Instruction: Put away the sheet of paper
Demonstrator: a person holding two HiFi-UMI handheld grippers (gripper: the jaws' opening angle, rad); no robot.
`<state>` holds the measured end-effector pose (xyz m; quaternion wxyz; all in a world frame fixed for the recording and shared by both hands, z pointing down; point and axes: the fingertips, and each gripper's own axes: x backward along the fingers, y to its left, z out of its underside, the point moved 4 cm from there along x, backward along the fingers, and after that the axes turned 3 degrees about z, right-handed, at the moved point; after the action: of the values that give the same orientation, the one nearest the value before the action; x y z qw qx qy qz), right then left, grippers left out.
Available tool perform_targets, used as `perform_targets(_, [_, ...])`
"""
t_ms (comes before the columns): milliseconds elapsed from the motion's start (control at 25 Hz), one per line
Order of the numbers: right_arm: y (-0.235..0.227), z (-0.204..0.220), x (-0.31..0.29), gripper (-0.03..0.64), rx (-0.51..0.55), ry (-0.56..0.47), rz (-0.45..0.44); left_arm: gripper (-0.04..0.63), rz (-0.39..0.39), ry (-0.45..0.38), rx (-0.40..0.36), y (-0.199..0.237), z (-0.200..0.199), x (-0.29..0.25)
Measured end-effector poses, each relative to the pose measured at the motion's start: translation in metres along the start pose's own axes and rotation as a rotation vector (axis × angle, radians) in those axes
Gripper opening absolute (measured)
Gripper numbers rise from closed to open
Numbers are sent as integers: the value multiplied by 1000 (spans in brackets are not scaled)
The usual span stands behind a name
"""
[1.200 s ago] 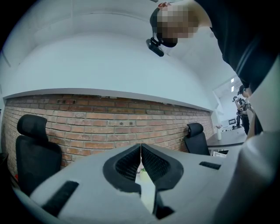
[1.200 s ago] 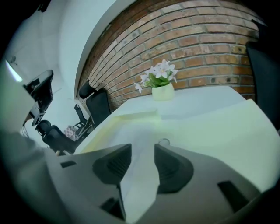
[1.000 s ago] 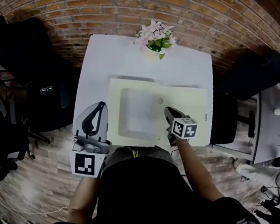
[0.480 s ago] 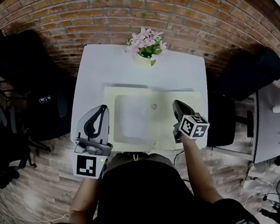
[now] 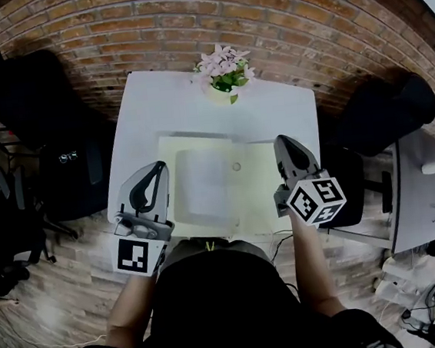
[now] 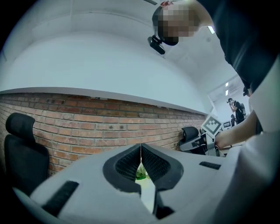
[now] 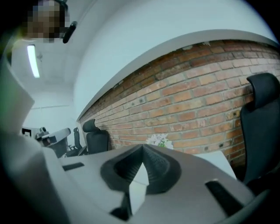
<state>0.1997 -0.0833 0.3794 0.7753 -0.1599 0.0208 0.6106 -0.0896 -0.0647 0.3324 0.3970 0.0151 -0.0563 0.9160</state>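
A pale yellow folder (image 5: 260, 197) lies flat in the middle of the white table (image 5: 165, 105). On its left half lies a white sheet of paper (image 5: 203, 186), with a small round snap (image 5: 236, 166) beside it. My right gripper (image 5: 283, 141) is raised over the folder's right edge, shut with nothing between its fingers; it points at the brick wall in the right gripper view (image 7: 142, 147). My left gripper (image 5: 157, 166) hovers at the table's left edge, beside the folder, shut and empty (image 6: 141, 146). Neither gripper touches the paper.
A pot of pink flowers (image 5: 222, 70) stands at the table's far edge by the brick wall. Black office chairs stand to the left (image 5: 32, 96) and right (image 5: 381, 117) of the table. A second desk (image 5: 424, 186) is at the far right.
My right gripper has lifted off the folder's middle and moved to the right edge. The folder's right part shows narrower now. The left gripper has stayed put.
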Motion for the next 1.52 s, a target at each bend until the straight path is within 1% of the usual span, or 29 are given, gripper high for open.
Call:
perform_targets(160, [20,-41,14,14,92,-92,-22,26,-8,-10,12,5,-4,0])
perform_targets(320, [38,-71,34,14,169,-178,-16,26,-13,-21,19,9,-10,0])
perform_targets(560, [54,-101,62,14,252,-279,6,26,-17,-58,22,14,-21,-1])
perform_targets(680, [57,-112,71,14,270,-311,12,26,-15,-70,23,14,-25,-2])
perform_targets(880, [60,-123,83,14,281,-348,18,26,-8,-74,21,13,-28,-4])
perform_targets(1040, [57,-122,85,14,270,-359,26,26,-8,-89,8,13,-33,-6])
perform_targets(1200, [53,-119,82,14,297,-345,38,26,-20,-96,-5,14,-39,-5])
perform_targets(1360, [55,-117,79,14,334,-339,24,26,-33,-89,-6,14,-39,-1])
perform_targets(1520, [55,-118,80,14,335,-339,16,26,-37,-82,-2,12,-36,-1])
